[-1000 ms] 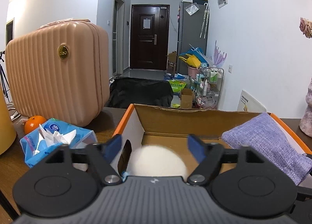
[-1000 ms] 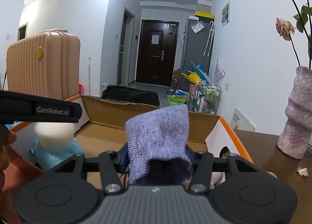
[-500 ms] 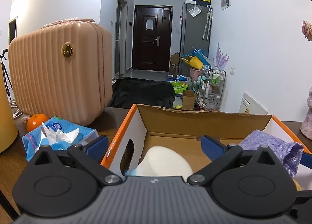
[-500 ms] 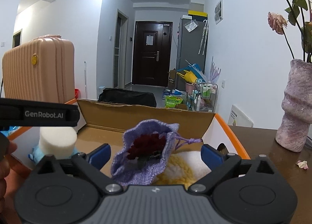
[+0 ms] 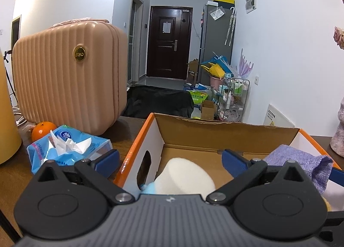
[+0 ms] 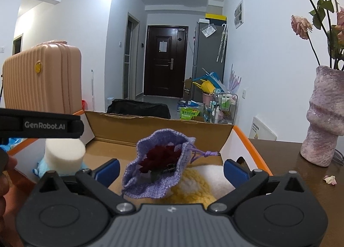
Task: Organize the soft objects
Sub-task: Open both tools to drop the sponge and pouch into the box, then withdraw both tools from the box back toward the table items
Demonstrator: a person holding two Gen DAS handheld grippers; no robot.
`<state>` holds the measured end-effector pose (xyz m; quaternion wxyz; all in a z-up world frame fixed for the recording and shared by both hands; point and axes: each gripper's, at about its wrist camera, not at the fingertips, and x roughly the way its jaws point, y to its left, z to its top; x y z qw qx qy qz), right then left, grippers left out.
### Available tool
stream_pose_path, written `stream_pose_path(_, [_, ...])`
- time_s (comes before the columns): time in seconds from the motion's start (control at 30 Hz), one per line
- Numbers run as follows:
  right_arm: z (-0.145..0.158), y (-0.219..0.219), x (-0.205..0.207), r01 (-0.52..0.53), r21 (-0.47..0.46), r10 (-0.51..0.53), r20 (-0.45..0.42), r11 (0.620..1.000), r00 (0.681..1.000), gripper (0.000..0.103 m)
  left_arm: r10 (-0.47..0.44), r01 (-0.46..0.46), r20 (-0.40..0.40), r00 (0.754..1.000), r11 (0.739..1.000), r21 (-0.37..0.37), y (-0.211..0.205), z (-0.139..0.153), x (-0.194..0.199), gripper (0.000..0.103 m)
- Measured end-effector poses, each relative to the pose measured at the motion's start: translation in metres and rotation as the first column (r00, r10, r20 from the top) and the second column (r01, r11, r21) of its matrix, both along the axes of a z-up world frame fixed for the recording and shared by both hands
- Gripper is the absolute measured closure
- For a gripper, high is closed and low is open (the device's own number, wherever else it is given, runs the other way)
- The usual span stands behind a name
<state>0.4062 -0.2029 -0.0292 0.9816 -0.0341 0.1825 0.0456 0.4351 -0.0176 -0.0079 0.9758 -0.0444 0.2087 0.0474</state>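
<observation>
Purple pouch (image 6: 159, 161), gripped a second ago, now lies in the box (image 6: 154, 122); both claws gape.

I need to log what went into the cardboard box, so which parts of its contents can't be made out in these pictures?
- Light blue item: right wrist view, mostly hidden under the white foam cylinder; identity unclear.
- Purple drawstring pouch contents: dark red mass, too shadowed to identify.
- Yellow-and-white knitted item: pouch and right hand-held gripper cover much of it.
- Cardboard box near floor: left wrist view, blocked by the left hand-held gripper.
</observation>
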Motion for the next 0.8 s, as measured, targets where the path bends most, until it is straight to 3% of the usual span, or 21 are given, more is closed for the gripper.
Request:
stream_pose_path(0.4, [-0.003,-0.004,-0.025,0.006,-0.012,-0.006,0.009,1.0,1.0,0.0,0.01,-0.01,-0.007,1.0,0.999,-0.038,0.015,-0.002,-0.025,0.0])
stream_pose_path(0.8, [0.001,-0.014,-0.059,0.024,0.005,-0.024,0.039,1.0,0.999,0.0,-0.003,0.003,-0.001,1.0,1.0,-0.03,0.019,0.0,-0.064,0.0])
